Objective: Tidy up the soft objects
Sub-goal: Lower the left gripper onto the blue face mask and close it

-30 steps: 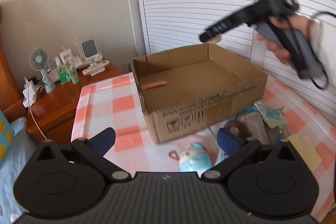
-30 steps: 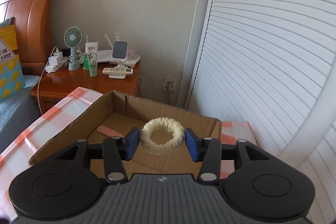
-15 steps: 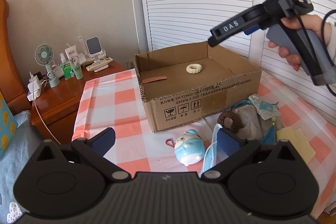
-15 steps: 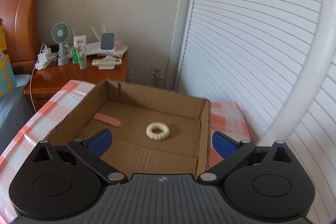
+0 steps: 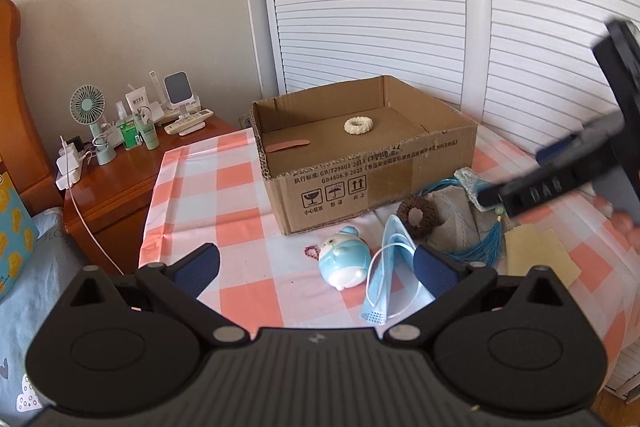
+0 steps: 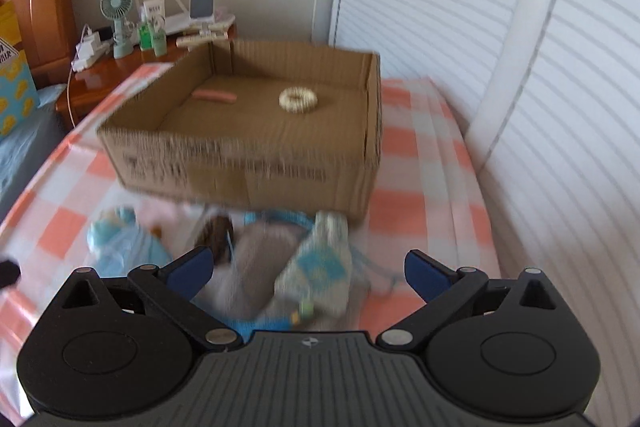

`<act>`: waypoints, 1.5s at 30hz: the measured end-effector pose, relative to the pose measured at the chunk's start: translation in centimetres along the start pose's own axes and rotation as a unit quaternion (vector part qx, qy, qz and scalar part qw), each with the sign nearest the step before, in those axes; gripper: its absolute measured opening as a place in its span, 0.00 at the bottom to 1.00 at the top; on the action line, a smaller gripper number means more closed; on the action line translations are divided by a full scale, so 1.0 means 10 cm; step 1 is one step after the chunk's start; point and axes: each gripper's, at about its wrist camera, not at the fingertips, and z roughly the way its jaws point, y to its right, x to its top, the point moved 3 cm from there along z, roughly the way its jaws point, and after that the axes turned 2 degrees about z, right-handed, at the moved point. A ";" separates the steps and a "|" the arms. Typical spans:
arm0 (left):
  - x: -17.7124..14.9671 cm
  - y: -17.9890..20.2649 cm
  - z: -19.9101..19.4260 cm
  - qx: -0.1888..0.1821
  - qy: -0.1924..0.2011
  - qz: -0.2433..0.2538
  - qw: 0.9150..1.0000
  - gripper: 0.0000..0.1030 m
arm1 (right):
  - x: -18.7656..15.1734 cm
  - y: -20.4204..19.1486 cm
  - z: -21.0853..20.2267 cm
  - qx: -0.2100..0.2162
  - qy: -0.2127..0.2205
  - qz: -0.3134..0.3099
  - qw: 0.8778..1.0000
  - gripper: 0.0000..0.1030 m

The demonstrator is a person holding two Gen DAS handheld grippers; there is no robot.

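Note:
An open cardboard box (image 5: 424, 163) stands on the checked table; it also shows in the right wrist view (image 6: 248, 167). Inside lie a cream scrunchie (image 5: 358, 125) (image 6: 298, 99) and a pink strip (image 5: 289, 145) (image 6: 215, 95). In front of the box lie a blue plush toy (image 5: 345, 259), a blue face mask (image 5: 390, 275), a brown scrunchie (image 5: 418, 215), a grey cloth (image 5: 456, 223) and a patterned sachet with blue tassel (image 6: 324, 259). My left gripper (image 5: 316, 269) is open and empty above the table's front. My right gripper (image 6: 306, 269) is open and empty above the pile.
A wooden nightstand (image 5: 132, 171) at the left holds a small fan (image 5: 89, 107), bottles, chargers and a remote. A bed with blue bedding (image 5: 24, 267) is at the far left. White slatted doors (image 5: 380, 7) stand behind the table. A yellow cloth (image 5: 536, 255) lies at the right.
My right gripper opened and dropped the cream scrunchie into the box, then pulled back and down over the pile. My left gripper drew back from the box.

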 end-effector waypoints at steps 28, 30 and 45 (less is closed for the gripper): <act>-0.08 0.35 0.28 -0.068 -0.040 0.022 0.997 0.99 | -1.11 0.19 -0.03 -0.028 -0.024 0.052 0.998 1.00; -0.07 0.38 0.37 -0.075 -0.049 0.015 0.996 0.99 | -1.14 0.19 -0.04 -0.026 -0.013 0.049 0.998 1.00; -0.14 0.51 0.78 -0.100 -0.103 -0.044 0.989 0.79 | -1.21 0.22 -0.07 -0.011 0.018 0.035 0.999 1.00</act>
